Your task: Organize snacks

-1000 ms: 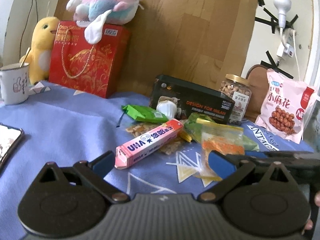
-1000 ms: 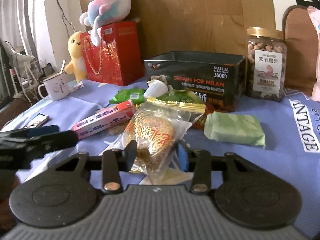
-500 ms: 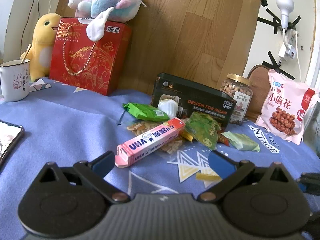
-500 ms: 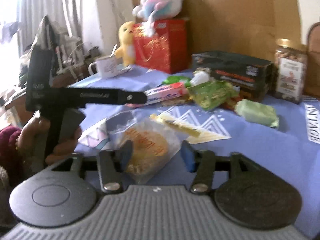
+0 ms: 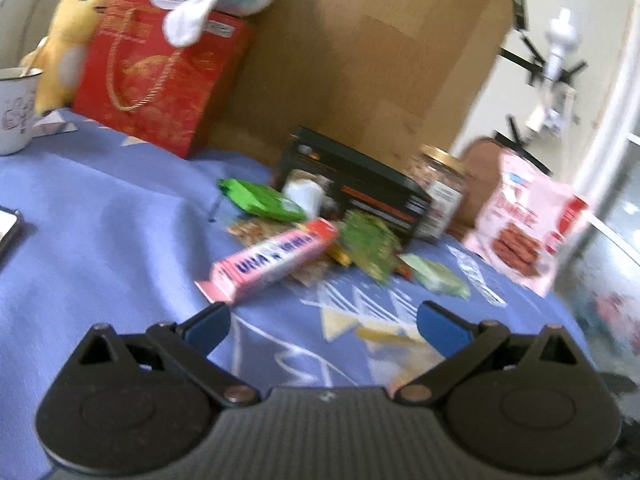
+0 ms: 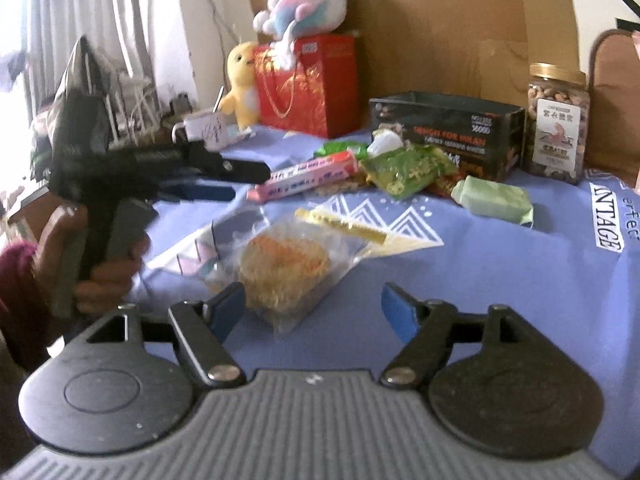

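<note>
- While my right gripper is opening its jaws, I judge I'm letting go of the clear-wrapped pastry packet onto the blue cloth.
- It lies between the blue fingertips, nearer the left one; contact there is unclear.
- Left gripper stands spread wide, nothing between.
- Next, I'd back off and pick from the pile by the black box.

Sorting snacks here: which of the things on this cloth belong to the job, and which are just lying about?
Job:
- clear pastry bag, between the opening right gripper pads, not pressed
- pink snack box
- green packets
- pale green pack
- nut jar
- pink bag
- black box

Lying about:
- red gift bag
- plush toys
- mug
- phone
</note>
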`<state>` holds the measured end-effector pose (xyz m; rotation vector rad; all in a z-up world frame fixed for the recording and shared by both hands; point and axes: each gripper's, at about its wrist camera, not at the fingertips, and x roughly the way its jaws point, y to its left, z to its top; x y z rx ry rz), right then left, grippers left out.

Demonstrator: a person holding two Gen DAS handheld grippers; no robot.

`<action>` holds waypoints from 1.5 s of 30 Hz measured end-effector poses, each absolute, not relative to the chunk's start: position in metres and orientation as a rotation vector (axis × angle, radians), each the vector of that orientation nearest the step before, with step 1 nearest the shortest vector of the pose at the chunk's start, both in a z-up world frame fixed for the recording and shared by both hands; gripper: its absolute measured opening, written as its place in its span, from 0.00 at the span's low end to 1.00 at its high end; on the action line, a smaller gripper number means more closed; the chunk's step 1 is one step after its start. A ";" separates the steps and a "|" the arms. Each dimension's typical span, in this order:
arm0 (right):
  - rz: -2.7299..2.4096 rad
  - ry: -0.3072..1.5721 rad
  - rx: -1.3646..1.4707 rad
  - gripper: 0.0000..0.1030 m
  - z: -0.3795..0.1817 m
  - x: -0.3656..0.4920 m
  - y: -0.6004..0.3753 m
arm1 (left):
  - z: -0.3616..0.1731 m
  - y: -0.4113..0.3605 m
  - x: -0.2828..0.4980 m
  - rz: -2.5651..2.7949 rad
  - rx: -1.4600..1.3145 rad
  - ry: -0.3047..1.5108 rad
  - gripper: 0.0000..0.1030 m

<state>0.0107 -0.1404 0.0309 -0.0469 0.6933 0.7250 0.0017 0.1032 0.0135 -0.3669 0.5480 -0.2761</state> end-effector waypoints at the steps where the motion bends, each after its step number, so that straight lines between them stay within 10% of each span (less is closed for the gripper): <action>1: 0.734 0.701 -0.069 0.75 0.029 0.010 -0.139 | 0.016 0.101 -0.001 -0.298 -0.358 0.557 1.00; 12: 0.815 0.741 -0.213 0.72 0.012 0.023 -0.107 | 0.004 0.061 0.009 -0.488 -0.302 0.765 0.80; 14: 0.829 0.726 -0.247 0.58 0.011 0.023 -0.101 | 0.005 0.052 0.014 -0.516 -0.276 0.783 0.62; 37: 0.603 0.511 -0.123 0.55 0.065 0.213 -0.114 | 0.070 0.048 0.251 -0.438 -0.334 0.626 0.64; 45: 0.450 0.501 0.024 0.62 0.051 0.237 -0.157 | 0.063 0.084 0.281 -0.187 -0.307 0.522 0.83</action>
